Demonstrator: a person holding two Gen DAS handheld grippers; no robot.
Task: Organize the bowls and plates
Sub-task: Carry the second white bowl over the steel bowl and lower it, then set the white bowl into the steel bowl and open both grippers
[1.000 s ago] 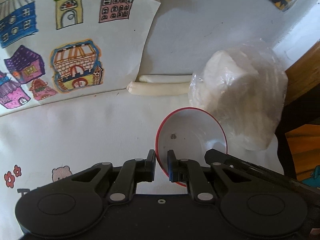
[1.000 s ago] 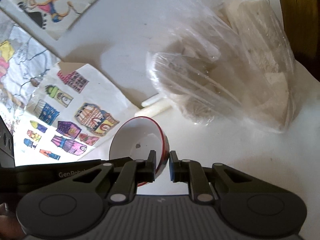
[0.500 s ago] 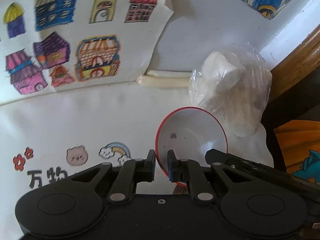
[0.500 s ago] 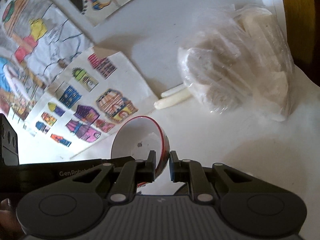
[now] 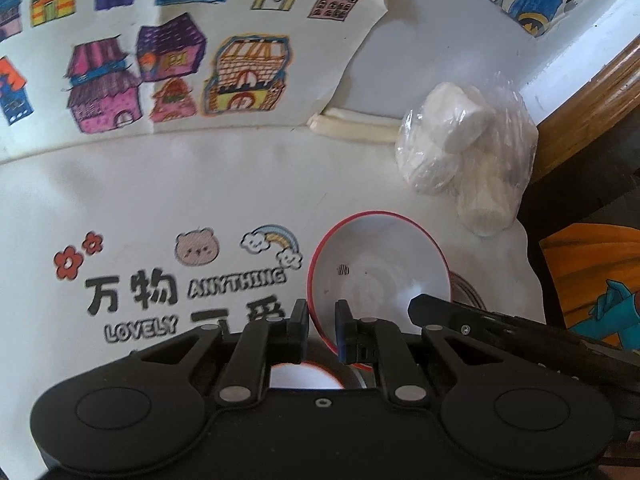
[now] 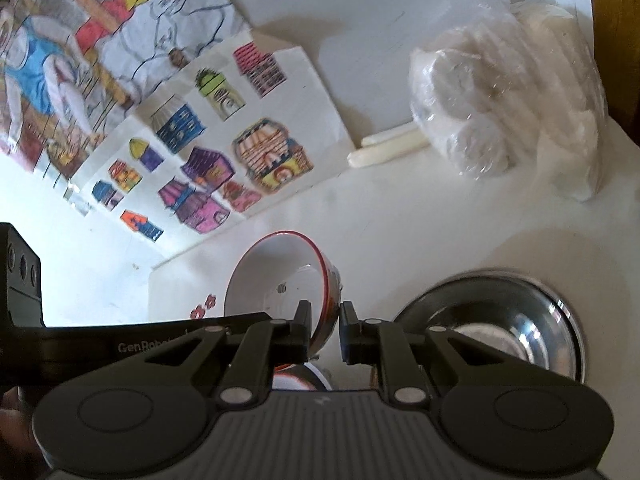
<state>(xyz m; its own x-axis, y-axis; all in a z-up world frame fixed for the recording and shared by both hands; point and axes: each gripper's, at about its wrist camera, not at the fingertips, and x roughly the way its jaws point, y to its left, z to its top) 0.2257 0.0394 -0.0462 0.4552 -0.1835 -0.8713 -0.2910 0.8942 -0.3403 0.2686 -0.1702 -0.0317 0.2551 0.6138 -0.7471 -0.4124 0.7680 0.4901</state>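
Note:
A white bowl with a red rim point(image 5: 376, 268) hangs tilted above the white table, held from both sides. My left gripper point(image 5: 322, 322) is shut on its left rim, one finger inside the bowl and one outside. In the right wrist view my right gripper point(image 6: 324, 322) is shut on the opposite rim of the same bowl point(image 6: 272, 276). The right gripper's black body point(image 5: 480, 320) shows at the bowl's right in the left wrist view. A shiny steel bowl point(image 6: 500, 320) stands on the table just right of the right gripper. A second red-rimmed white dish point(image 6: 298, 376) peeks out below the fingers.
A clear plastic bag of white rolls point(image 5: 464, 152) lies at the back right, with two cream sticks point(image 5: 352, 130) beside it. Coloured drawings of houses point(image 5: 180, 40) lean along the back. A printed white cloth point(image 5: 160, 184) covers the table; a wooden edge point(image 5: 592, 92) borders it at the right.
Both grippers have carried the bowl back from the drawings and the bag, which now look smaller. The cloth's print and the steel bowl have come into view. Both grips are unchanged.

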